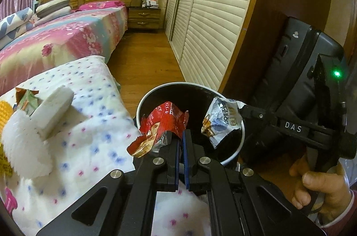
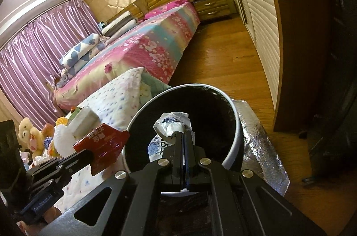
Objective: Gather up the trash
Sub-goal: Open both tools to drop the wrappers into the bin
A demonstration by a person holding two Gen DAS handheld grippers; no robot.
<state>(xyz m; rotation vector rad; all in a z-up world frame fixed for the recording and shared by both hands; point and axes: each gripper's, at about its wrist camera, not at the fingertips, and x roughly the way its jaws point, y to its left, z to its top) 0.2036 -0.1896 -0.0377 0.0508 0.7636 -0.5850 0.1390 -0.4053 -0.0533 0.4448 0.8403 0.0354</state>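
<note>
two tongs are clamped on trash: the left tongs point(image 1: 181, 135) pinch a red snack wrapper point(image 1: 162, 124) at the near rim of a black bin point(image 1: 232, 154), the right tongs point(image 2: 184, 135) grip a white-and-blue wrapper point(image 2: 171, 126) over its mouth. beside the bin lies a dotted quilt point(image 1: 98, 124), with a wood floor point(image 1: 142, 57) beyond.

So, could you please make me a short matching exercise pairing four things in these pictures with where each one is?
Things:
1. red wrapper
2. white and blue wrapper
3. bin
4. white foam block

Places:
a. on the floor
b. in the right gripper
c. on the dotted quilt
d. in the left gripper

Pairs: 1-d, 2-b, 3-a, 4-c
</note>
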